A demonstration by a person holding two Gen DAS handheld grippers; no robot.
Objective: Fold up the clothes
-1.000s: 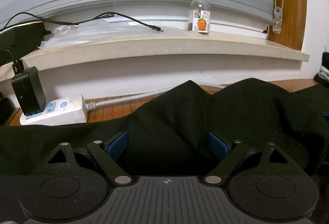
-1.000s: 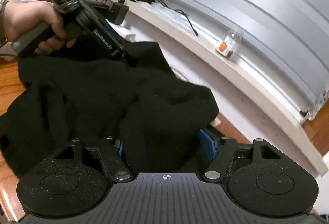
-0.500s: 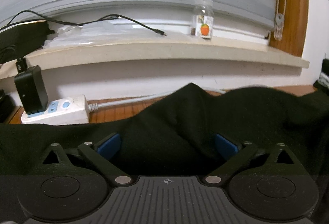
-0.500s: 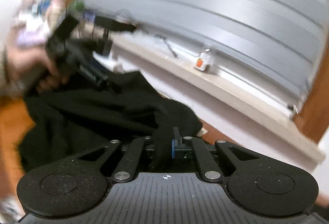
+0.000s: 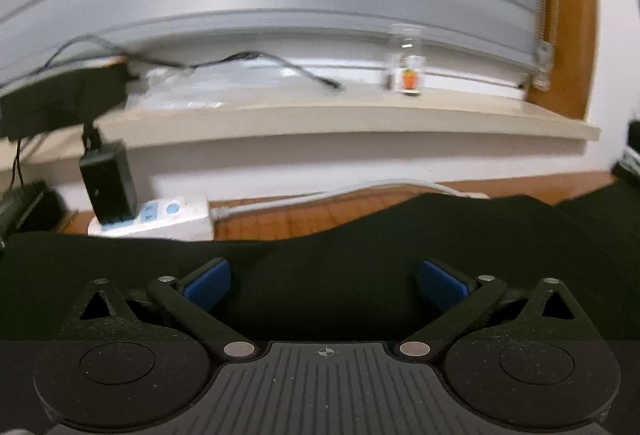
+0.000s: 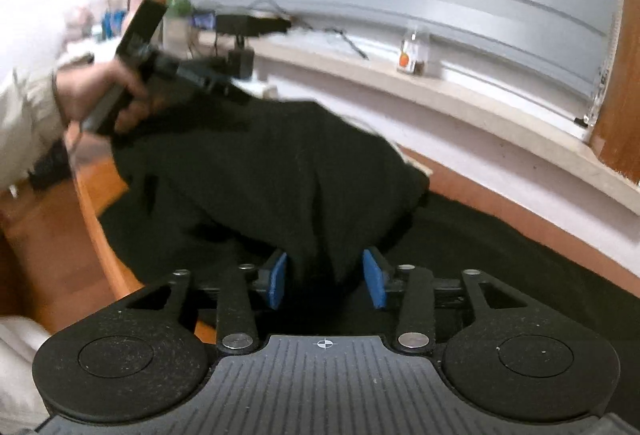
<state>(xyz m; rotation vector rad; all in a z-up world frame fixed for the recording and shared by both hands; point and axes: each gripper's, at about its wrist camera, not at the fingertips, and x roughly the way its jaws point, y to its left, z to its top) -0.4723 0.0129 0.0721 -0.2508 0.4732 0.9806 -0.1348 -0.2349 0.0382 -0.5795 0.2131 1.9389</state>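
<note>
A black garment [image 5: 320,275] lies spread over the wooden table [image 5: 288,219]. My left gripper [image 5: 326,281] is open wide, its blue pads [image 5: 208,281] apart, with flat black cloth lying between them and not pinched. In the right wrist view the garment [image 6: 280,171] heaps up in a fold. My right gripper [image 6: 326,279] has its jaws opening, and a bunch of that fold sits loosely between its blue pads [image 6: 278,281]. At the left of that view a hand [image 6: 96,95] holds the left gripper [image 6: 224,87] over the garment's far end.
A white power strip [image 5: 160,215] with a black adapter [image 5: 108,183] sits at the wall behind the garment. A small glass jar [image 5: 408,71] and a black cable [image 5: 296,69] rest on the window sill [image 5: 360,119]. The table's rounded edge [image 6: 94,219] curves at left.
The garment's raised peak ahead of the left gripper has sunk flatter. The right gripper closed on a fold, then spread its pads again, while rolling and moving sideways along the table.
</note>
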